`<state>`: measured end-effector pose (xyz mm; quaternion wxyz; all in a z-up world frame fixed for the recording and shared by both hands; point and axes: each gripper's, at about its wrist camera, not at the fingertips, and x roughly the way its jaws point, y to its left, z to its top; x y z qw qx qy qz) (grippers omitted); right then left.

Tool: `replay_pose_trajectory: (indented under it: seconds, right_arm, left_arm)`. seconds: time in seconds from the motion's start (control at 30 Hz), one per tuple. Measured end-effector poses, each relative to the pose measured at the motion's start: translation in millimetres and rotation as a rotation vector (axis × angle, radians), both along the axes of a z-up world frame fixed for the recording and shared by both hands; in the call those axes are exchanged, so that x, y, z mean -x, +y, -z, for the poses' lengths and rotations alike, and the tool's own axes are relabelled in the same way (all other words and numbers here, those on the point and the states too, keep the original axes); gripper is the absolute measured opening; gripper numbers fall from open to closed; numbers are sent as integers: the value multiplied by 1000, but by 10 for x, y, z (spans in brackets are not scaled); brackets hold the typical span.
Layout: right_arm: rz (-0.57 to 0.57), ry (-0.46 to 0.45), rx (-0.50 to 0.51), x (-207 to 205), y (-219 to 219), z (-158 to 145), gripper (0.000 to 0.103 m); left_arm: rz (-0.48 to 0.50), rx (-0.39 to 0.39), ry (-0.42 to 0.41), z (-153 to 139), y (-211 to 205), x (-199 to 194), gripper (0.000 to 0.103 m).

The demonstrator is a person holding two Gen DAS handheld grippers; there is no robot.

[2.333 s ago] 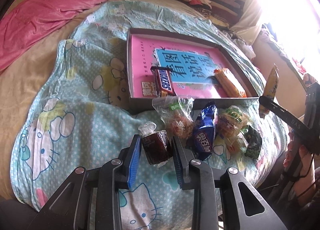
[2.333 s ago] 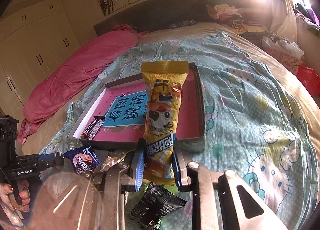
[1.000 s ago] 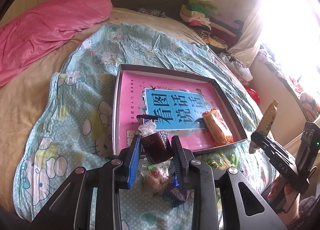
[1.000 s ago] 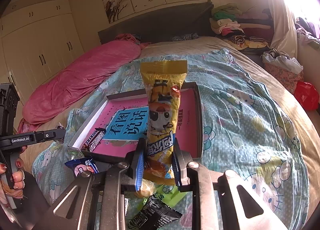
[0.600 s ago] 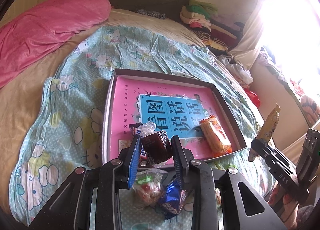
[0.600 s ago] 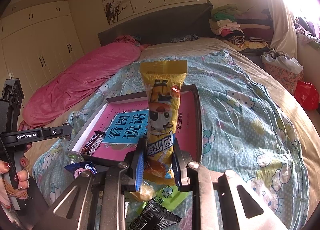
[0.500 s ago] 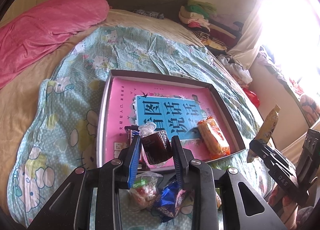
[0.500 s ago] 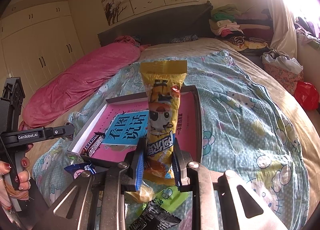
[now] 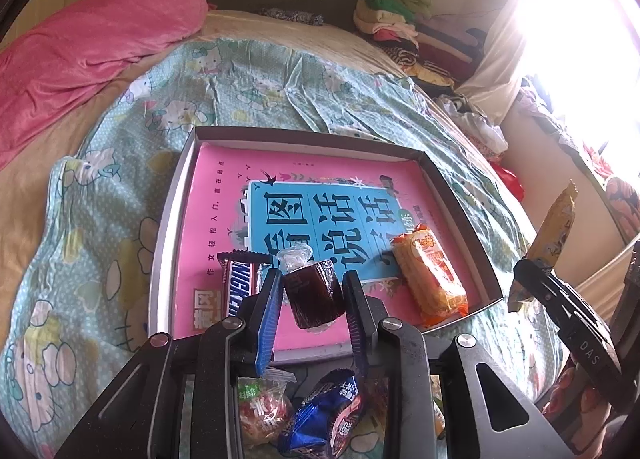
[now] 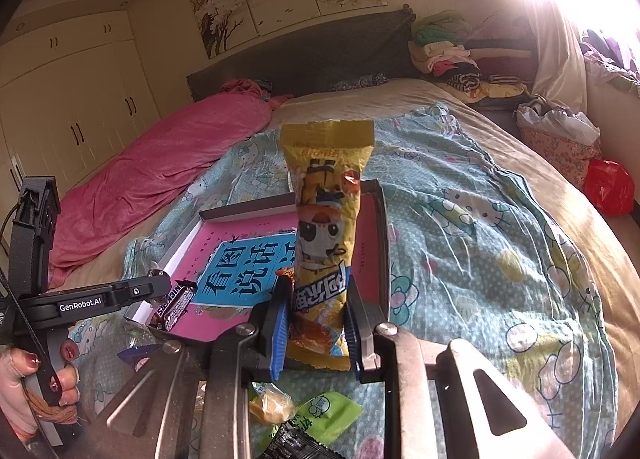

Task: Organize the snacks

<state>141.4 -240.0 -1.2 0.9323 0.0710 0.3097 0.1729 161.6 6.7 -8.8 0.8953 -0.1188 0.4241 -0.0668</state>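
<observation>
**Two snacks held over the tray's near edge**

The left claw (image 9: 314, 297) grips a dark wrapped sweet (image 9: 314, 295) above the tray (image 9: 460, 203), near its left side. The tray already holds a Snickers bar (image 9: 239, 291) and an orange packet (image 9: 430, 279). The right claw (image 10: 316, 323) clamps a yellow snack stick (image 10: 326, 235), long axis upright, near the tray's right side.

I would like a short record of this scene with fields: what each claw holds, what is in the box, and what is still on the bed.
left claw: shut on dark jelly, over the near part of the box
right claw: shut on yellow pack, upright, near the box corner
box: on the bed, holds a pink book
in box: chocolate bar, orange pack
still on bed: blue pack, clear candy bag, green pack, black pack
</observation>
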Motion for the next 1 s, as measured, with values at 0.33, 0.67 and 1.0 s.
replay_pose_trajectory:
  seconds: [0.33,0.67,1.0]
  right_arm:
    - [7,2,17,-70,25,31,25]
    - [-2,17,22,-136,55,65,25]
    - [0,52,27,-272,73,152,25]
  left_arm:
    - [9,-20,26,116,-98,-109,32]
    - [28,-40,51,230,-198,-170,32]
    - [42,-58,83,343,-259,-188,32]
